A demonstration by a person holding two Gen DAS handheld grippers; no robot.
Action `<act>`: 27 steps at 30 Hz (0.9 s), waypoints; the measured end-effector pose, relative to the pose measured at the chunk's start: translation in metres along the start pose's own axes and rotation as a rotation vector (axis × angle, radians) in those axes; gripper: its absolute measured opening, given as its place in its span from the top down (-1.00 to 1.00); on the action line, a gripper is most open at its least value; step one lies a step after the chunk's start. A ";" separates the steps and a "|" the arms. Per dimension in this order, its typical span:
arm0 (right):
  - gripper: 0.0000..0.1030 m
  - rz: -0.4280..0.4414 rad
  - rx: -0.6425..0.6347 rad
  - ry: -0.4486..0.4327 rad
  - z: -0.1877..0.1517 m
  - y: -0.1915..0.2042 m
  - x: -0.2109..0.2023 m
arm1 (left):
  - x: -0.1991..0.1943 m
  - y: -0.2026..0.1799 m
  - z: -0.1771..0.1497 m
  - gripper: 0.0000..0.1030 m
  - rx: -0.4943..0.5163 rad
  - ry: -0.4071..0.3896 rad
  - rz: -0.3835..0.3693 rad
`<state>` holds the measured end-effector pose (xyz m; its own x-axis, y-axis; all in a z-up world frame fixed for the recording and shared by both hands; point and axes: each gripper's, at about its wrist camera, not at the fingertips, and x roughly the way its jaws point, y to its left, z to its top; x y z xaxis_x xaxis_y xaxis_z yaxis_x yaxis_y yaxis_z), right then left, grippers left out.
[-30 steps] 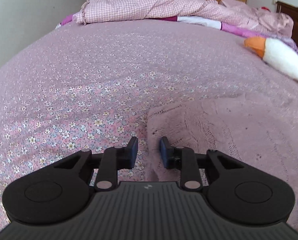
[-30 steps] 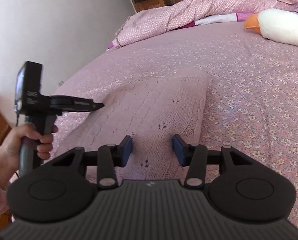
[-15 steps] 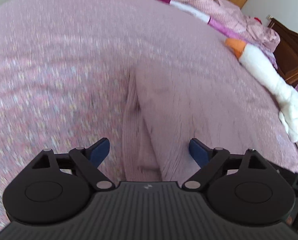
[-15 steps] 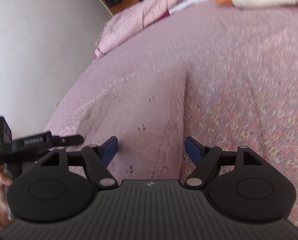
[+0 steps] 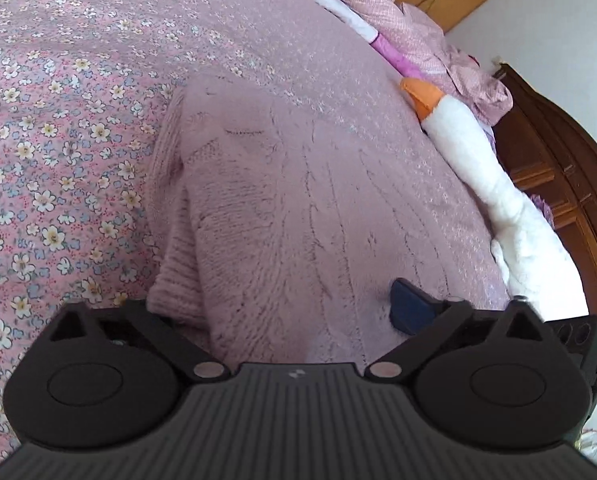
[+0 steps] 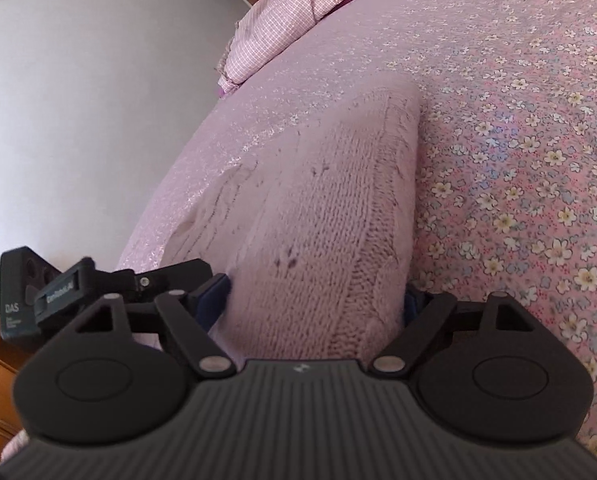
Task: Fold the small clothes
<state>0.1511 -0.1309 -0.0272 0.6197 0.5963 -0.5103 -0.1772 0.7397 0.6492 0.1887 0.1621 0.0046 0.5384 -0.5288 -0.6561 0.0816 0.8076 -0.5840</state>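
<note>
A pink knit sweater (image 5: pixel 298 200) lies folded on the floral bed sheet (image 5: pixel 58 120), with a narrow ribbed part sticking out along its left side. My left gripper (image 5: pixel 286 308) is open wide and straddles the sweater's near edge. Its right pad (image 5: pixel 408 306) rests on the knit, and the left fingertip is hidden behind the ribbed fold. In the right wrist view the sweater (image 6: pixel 330 200) bulges up between the spread fingers of my open right gripper (image 6: pixel 312 298). The left gripper's body (image 6: pixel 58 292) sits close at that view's left.
A white plush goose with an orange beak (image 5: pixel 470 152) lies just right of the sweater. A checked pink quilt (image 5: pixel 378 4) is heaped at the far end of the bed. Dark wooden furniture (image 5: pixel 558 168) stands beyond the goose. A wall (image 6: pixel 78 80) runs along the bed's left side.
Both grippers went from nearly shut to wide open. They dropped lower and closer over the sweater's near edge, which now sits between each pair of fingers.
</note>
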 end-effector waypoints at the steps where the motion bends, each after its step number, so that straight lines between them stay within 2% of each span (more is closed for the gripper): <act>1: -0.18 -0.007 0.000 -0.005 0.001 0.002 -0.002 | -0.001 -0.001 0.000 -0.44 -0.005 0.005 0.009; 2: -0.09 -0.002 -0.004 -0.008 0.002 0.005 -0.006 | -0.004 0.000 0.002 -0.38 -0.019 0.008 0.005; 4: -0.01 0.012 -0.007 -0.021 0.004 0.011 -0.014 | -0.012 0.001 0.004 -0.10 -0.056 0.006 -0.011; 6: 0.03 0.031 -0.008 -0.031 0.007 0.019 -0.024 | -0.024 0.002 0.007 -0.04 -0.087 -0.004 -0.044; 9: 0.03 0.051 -0.015 -0.034 0.012 0.031 -0.041 | -0.038 -0.009 0.004 -0.02 -0.087 -0.007 -0.070; 14: 0.03 0.046 -0.010 -0.028 0.014 0.037 -0.084 | -0.048 -0.040 -0.019 -0.02 -0.063 0.034 -0.086; 22: 0.03 0.003 0.021 -0.024 -0.014 0.024 -0.163 | -0.063 -0.087 -0.073 -0.02 -0.027 0.109 -0.162; 27: 0.03 -0.048 0.035 -0.025 -0.038 0.012 -0.187 | -0.059 -0.108 -0.106 -0.02 0.022 0.149 -0.125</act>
<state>0.0045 -0.2216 0.0547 0.6457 0.5519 -0.5276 -0.1199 0.7557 0.6438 0.0593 0.0786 0.0563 0.3930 -0.6567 -0.6437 0.1590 0.7380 -0.6558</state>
